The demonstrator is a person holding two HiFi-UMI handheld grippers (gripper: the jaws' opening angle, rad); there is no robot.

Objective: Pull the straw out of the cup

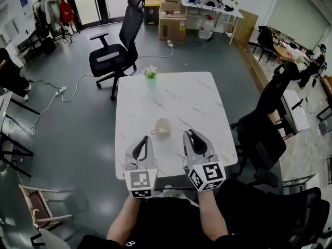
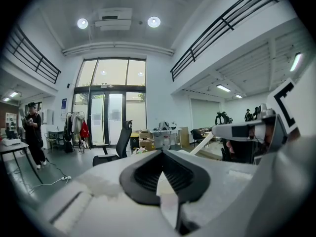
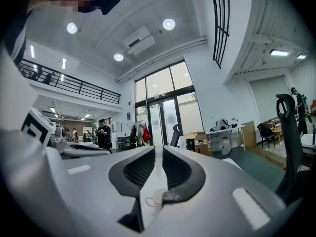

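Note:
A cream cup point(image 1: 162, 127) with its handle to the left stands on the white marble table point(image 1: 197, 102), just ahead of both grippers. My right gripper point(image 1: 188, 133) is to the cup's right, shut on a pale straw point(image 3: 157, 164) that stands upright between its jaws, above the cup point(image 3: 157, 199). In the left gripper view the straw point(image 2: 202, 143) slants down from the right gripper's tip, clear of the cup. Nothing is in my left gripper point(image 1: 146, 138), to the cup's left, and its jaws point(image 2: 161, 152) meet at the tip.
A small vase with a plant point(image 1: 150, 77) stands at the table's far edge. A black office chair point(image 1: 116, 51) is beyond the table, and another dark chair point(image 1: 270, 118) is close on the right. A person point(image 2: 32, 132) stands far off to the left.

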